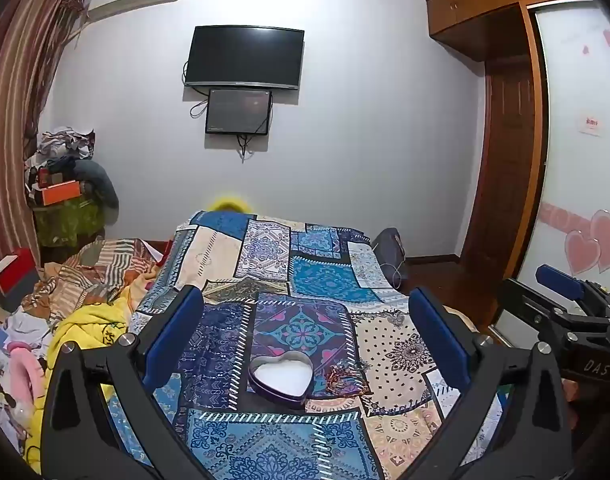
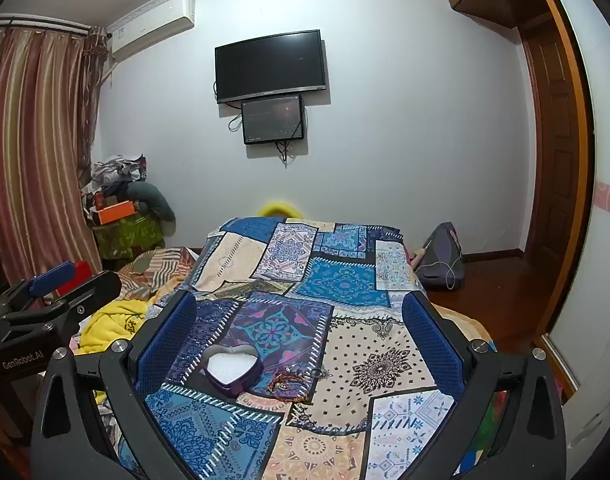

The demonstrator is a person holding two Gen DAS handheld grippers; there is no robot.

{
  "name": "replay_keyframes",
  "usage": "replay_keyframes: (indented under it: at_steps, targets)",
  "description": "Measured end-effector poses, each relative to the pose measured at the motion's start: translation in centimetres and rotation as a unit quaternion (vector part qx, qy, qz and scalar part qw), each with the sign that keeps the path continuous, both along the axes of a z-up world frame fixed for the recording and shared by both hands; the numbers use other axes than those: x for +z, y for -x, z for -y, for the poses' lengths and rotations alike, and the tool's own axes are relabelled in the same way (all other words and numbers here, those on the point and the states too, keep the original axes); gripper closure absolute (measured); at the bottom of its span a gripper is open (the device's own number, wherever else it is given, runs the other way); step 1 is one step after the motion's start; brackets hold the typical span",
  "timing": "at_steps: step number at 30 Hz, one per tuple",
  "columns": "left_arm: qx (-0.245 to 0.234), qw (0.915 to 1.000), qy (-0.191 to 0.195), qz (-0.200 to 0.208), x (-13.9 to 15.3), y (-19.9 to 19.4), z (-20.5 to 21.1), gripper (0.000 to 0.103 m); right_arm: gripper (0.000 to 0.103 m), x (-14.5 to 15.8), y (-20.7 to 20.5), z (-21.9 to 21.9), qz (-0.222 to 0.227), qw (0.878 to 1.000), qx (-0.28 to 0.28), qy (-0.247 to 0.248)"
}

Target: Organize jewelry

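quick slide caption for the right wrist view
Open right gripper above a patchwork bedspread, heart-shaped tin beside loose bracelets.

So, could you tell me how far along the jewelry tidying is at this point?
Nothing looks done yet. The heart-shaped tin sits open on the patchwork bedspread, showing only its white lining. The bracelets lie in a small heap beside it, to its right. Nothing is in hand: the left gripper and right gripper are both open and empty above the bed. Moving every piece into the tin is left.
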State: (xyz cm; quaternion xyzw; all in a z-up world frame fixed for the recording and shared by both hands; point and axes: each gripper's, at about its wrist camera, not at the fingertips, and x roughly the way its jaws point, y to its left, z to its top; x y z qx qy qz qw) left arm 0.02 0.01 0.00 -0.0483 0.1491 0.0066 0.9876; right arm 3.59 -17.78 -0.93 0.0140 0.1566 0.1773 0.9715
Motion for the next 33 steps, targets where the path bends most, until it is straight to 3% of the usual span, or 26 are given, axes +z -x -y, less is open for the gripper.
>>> replay_keyframes:
  at_steps: [33]
  targets:
    - [0.001,1.0,0.002,0.003,-0.2,-0.1,-0.1,0.0,0.001,-0.3,0.0,-0.2,0.005,1.0,0.001,0.001]
